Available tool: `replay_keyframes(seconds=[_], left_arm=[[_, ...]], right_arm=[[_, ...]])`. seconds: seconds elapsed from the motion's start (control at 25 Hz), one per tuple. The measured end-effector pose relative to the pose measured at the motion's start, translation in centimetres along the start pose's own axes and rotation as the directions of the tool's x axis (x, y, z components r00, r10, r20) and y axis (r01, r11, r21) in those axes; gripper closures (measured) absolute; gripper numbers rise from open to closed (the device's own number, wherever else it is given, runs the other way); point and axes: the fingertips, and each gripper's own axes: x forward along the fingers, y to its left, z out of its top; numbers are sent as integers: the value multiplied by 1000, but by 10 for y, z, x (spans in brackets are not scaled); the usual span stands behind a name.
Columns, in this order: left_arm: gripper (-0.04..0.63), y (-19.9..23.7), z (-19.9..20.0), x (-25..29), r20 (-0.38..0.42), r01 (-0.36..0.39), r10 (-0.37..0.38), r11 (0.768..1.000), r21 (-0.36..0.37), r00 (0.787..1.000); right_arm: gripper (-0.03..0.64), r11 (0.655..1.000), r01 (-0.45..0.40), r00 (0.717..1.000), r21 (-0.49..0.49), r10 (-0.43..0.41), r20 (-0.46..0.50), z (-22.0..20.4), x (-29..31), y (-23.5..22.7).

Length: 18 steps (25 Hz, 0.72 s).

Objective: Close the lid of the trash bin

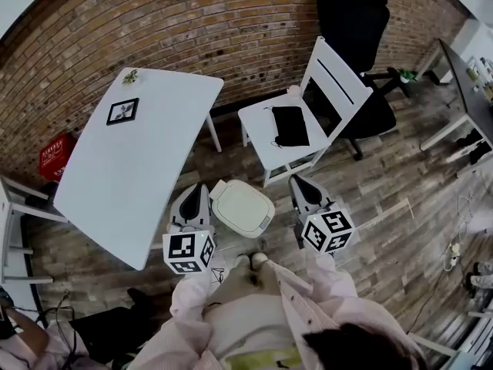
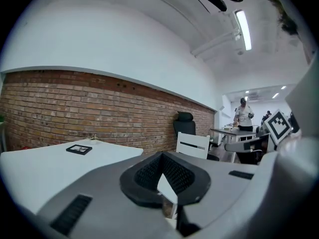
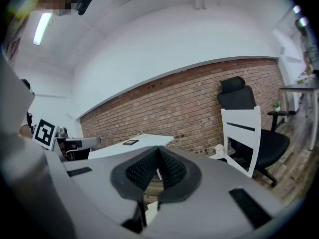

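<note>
Judging from how the lid lies, the closing itself looks done, so the step I am in is taking both tongs clear of the bin without disturbing it. The biggest thing to mind is the white table on my left, whose near corner comes close to the left tongs. After that comes the white chair beyond the right tongs. I would keep each pair level and on its own side, well above the bin, so that nothing brushes the lid and lifts it again. Both pairs are closed with the pads together and nothing between them. Their own views show only the brick wall and furniture past the tips. Closed is how I would leave them, since a closed tip is less likely to catch an edge. The trash bin stands on the wood-plank floor just ahead of my feet, between the two tongs and near the table's corner. It is small, pale and rounded-square seen from above. Its lid sits flat across the top, with only a thin seam showing round the rim and no gap that I can make out.
</note>
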Motion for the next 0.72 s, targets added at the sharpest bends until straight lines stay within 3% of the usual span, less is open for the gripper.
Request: replay_keyframes(seconds=[0.44, 0.72], left_arm=[[603, 17, 37, -16, 88, -42, 41, 999, 11, 995], [603, 19, 45, -17, 99, -40, 38, 999, 17, 994]], right_arm=[[614, 995, -44, 994, -84, 52, 92, 47, 1, 14], [614, 990, -75, 983, -118, 94, 158, 71, 2, 21]])
